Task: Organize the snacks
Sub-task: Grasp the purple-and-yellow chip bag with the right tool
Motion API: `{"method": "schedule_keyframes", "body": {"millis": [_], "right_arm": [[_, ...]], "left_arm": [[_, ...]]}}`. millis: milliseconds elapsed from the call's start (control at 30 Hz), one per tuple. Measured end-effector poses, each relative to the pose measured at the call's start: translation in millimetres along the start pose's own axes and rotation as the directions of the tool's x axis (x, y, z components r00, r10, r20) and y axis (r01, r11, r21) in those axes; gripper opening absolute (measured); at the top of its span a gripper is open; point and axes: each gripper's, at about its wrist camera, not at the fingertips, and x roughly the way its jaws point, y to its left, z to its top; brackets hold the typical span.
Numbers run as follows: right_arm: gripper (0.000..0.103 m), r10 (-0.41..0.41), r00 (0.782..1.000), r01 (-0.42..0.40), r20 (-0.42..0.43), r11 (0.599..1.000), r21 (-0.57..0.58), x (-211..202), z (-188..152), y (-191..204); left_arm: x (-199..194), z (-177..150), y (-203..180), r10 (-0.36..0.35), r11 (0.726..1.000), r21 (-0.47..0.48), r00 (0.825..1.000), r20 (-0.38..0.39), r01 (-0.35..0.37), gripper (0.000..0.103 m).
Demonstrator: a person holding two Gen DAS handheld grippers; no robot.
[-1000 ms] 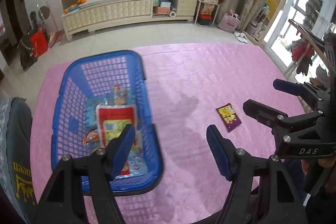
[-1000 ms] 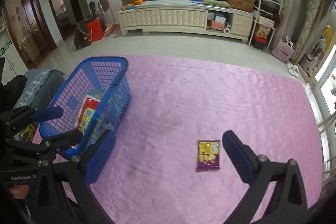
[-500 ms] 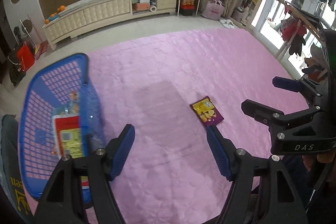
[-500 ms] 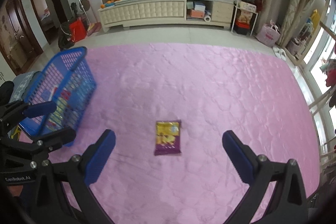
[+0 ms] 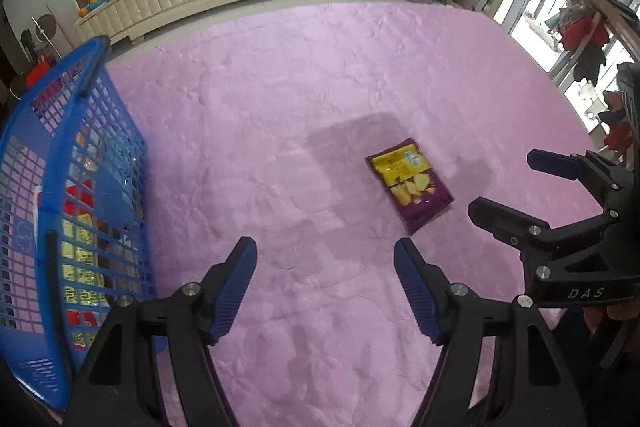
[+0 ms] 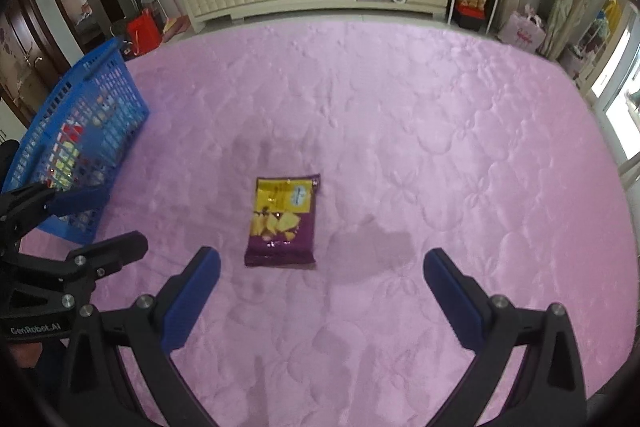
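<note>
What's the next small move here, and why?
Probably lower the right gripper onto the purple chip bag. The bag lies flat and alone on the pink quilt, just ahead of its open, empty fingers, while other snacks already sit in the blue basket.

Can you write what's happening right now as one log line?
left gripper: open, empty | right gripper: open, empty, above snack | purple-and-yellow chip bag: flat on pink quilted mat | blue plastic mesh basket: holds snacks
</note>
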Motion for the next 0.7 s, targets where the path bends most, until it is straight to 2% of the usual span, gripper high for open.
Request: {"method": "schedule_keyframes", "body": {"millis": [167, 300, 533, 700], "right_arm": [[0.103, 0.015, 0.999, -0.016, -0.032, 1.0, -0.011, 21, 0, 1], [0.102, 0.026, 0.998, -0.028, -0.051, 0.999, -0.027, 35, 4, 7], [0.085, 0.015, 0.996, -0.021, -0.09, 0.998, -0.062, 59, 15, 14], [0.084, 0.022, 0.996, -0.029, -0.089, 0.996, -0.088, 64, 19, 20]], "left_arm": [[16, 3, 13, -0.015, 0.999, -0.038, 1.0, -0.024, 0.014, 0.069], [24, 8, 18, 0.0, 0.999, -0.042, 1.0, -0.028, -0.001, 0.069], [41, 15, 23, 0.034, 0.999, -0.037, 0.999, -0.037, -0.035, 0.069], [55, 18, 33, 0.044, 0.999, -0.027, 0.998, -0.045, -0.045, 0.069]]}}
